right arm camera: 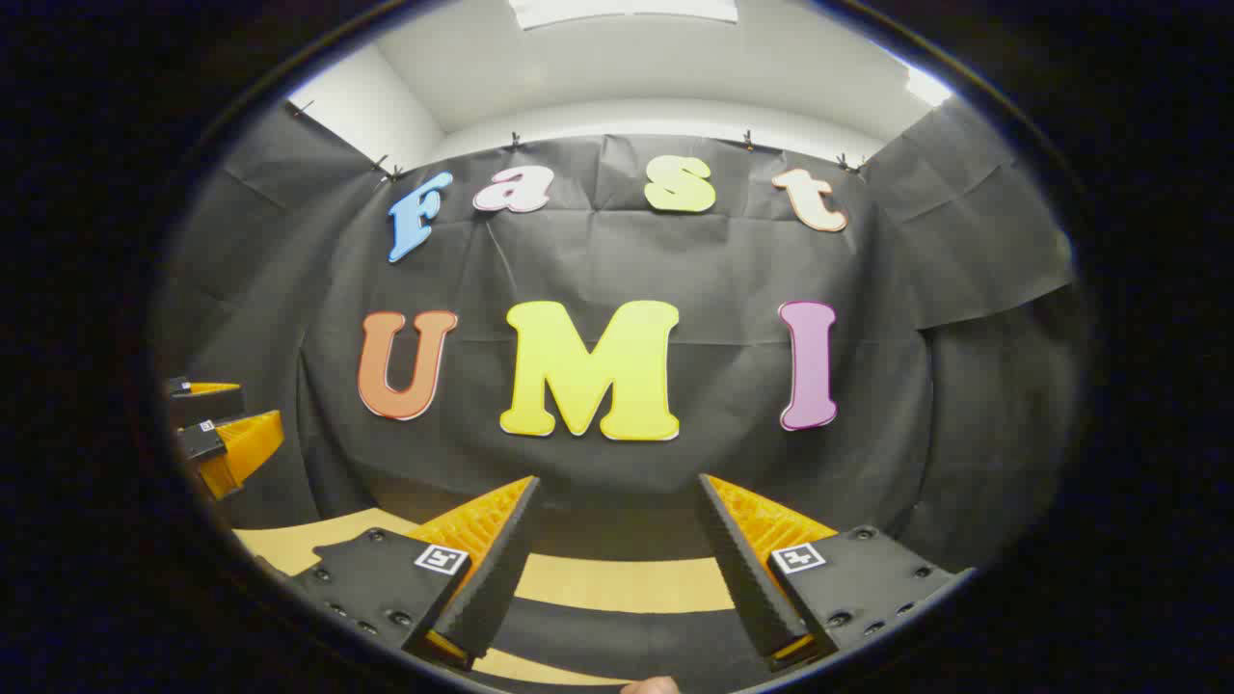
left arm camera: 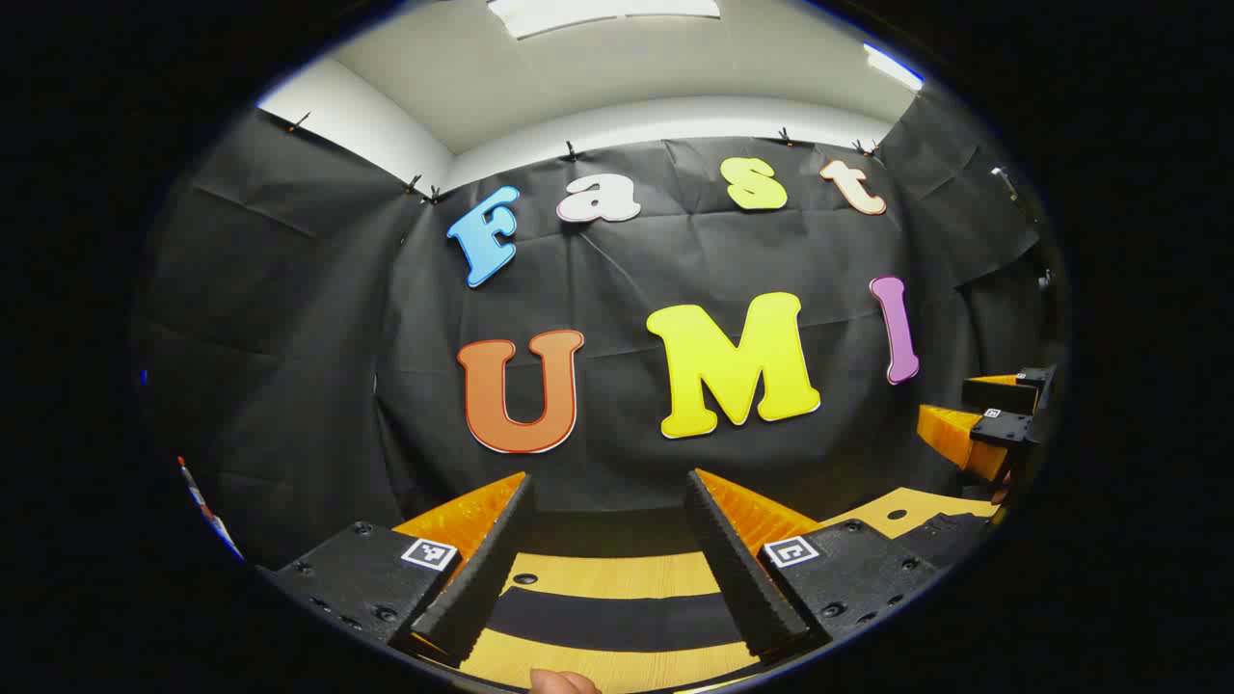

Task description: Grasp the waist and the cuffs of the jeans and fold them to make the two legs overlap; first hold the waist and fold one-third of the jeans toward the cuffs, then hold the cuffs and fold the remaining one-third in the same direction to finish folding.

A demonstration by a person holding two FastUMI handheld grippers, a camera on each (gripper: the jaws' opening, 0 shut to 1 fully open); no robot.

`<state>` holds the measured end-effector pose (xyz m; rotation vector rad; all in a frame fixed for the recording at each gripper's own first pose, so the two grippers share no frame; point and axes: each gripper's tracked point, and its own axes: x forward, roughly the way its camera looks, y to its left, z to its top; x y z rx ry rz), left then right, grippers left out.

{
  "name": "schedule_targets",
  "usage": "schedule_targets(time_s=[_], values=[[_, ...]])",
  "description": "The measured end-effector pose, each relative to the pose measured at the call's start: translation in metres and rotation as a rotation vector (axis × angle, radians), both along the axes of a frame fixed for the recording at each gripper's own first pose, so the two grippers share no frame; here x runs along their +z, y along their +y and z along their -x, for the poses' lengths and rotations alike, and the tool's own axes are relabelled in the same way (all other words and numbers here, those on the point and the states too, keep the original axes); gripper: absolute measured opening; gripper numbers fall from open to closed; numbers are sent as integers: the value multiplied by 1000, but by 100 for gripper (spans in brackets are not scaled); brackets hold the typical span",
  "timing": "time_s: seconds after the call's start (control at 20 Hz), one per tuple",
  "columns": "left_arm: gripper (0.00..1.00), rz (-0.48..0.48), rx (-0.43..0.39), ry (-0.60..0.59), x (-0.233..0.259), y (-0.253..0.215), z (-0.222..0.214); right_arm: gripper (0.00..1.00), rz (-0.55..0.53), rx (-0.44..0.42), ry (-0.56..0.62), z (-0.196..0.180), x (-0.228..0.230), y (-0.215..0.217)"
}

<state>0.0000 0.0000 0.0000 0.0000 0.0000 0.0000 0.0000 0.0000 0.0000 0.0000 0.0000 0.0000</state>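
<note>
No brand or label reads clearly. The left gripper (left arm camera: pixel 607 549) and right gripper (right arm camera: pixel 617 554) are held level, jaws spread with nothing between. Below them dark bands, possibly the jeans (left arm camera: pixel 617 617), cross the wooden table (left arm camera: pixel 607 573).

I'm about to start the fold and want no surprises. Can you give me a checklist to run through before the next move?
1. Left gripper open, nothing between its fingers: ok.
2. Right gripper open, nothing between its fingers: ok.
3. Both grippers held above the light wooden table: ok.
4. Dark band of cloth lying across the table is the garment to fold: cannot tell.
5. Its waist end and cuff end told apart: cannot tell.
</note>
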Motion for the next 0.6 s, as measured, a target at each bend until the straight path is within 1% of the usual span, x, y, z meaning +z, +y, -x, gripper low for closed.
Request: schedule_targets(time_s=[0.05,0.25,0.6], values=[[99,-4,-4,-3,0,-1,0,96,-7,-5,0,-1,0,-4],[99,-21,-25,-3,3,-9,4,96,-21,-29,2,-1,-1,-19],[99,-31,-21,-6,5,-16,1,96,-23,-42,-3,-1,-4,-30]])
